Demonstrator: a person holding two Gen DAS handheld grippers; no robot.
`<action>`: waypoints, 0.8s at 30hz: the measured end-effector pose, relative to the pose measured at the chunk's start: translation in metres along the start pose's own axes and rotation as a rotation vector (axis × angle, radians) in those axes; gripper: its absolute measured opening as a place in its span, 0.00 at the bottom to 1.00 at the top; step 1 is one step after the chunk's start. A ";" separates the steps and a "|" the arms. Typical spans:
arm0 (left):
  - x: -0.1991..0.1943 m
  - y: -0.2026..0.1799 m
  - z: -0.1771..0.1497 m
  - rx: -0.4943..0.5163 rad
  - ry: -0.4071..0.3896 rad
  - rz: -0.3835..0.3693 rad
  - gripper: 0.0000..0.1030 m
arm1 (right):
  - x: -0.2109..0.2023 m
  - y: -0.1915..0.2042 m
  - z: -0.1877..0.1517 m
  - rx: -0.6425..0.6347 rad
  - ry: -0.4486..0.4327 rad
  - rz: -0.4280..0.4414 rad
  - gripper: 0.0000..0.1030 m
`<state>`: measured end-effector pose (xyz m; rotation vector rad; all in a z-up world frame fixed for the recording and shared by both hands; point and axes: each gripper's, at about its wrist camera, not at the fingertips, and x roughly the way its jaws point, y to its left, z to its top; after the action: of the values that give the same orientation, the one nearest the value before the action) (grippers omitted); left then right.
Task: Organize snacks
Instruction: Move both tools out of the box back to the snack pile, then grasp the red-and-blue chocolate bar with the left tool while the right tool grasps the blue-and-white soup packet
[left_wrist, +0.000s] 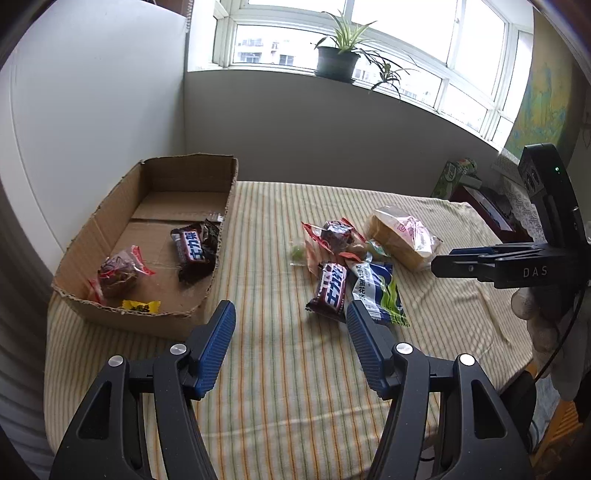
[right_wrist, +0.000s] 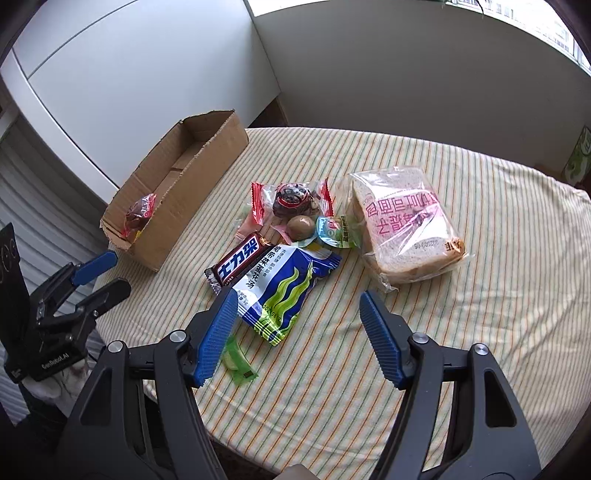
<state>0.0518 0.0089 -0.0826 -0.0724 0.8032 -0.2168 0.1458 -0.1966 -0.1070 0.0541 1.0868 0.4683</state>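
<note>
A cardboard box (left_wrist: 110, 206) (right_wrist: 207, 162) stands at the table's left and holds a chocolate bar (left_wrist: 192, 247), a red-wrapped cake (left_wrist: 118, 275) and a yellow candy (left_wrist: 141, 306). On the striped cloth lies a pile: a chocolate bar (left_wrist: 330, 286) (right_wrist: 240, 264), a blue-green soup packet (left_wrist: 378, 291) (right_wrist: 284, 291), a red-wrapped cake (right_wrist: 291, 201), bagged bread (left_wrist: 402, 236) (right_wrist: 402, 229), a brown egg (right_wrist: 301, 227) and a small green packet (right_wrist: 236, 358). My left gripper (left_wrist: 290, 314) is open and empty, in front of the pile. My right gripper (right_wrist: 299, 306) is open and empty, above the soup packet's near end.
A window sill with a potted plant (left_wrist: 338, 59) runs behind the table. A white wall panel (left_wrist: 92, 110) stands left of the box. A green carton (left_wrist: 452, 177) and dark items sit off the table's far right. The table edge (left_wrist: 258, 454) is close below the left gripper.
</note>
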 end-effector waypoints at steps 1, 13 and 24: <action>0.003 -0.003 -0.001 0.009 0.007 -0.002 0.60 | 0.004 -0.001 0.001 0.013 0.007 0.004 0.69; 0.045 -0.017 0.003 0.089 0.085 -0.030 0.50 | 0.063 0.006 0.020 0.119 0.102 0.009 0.69; 0.076 -0.017 0.007 0.094 0.148 -0.076 0.44 | 0.090 0.010 0.027 0.120 0.158 -0.036 0.69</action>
<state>0.1051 -0.0247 -0.1285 0.0012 0.9372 -0.3346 0.2000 -0.1473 -0.1672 0.1046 1.2682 0.3794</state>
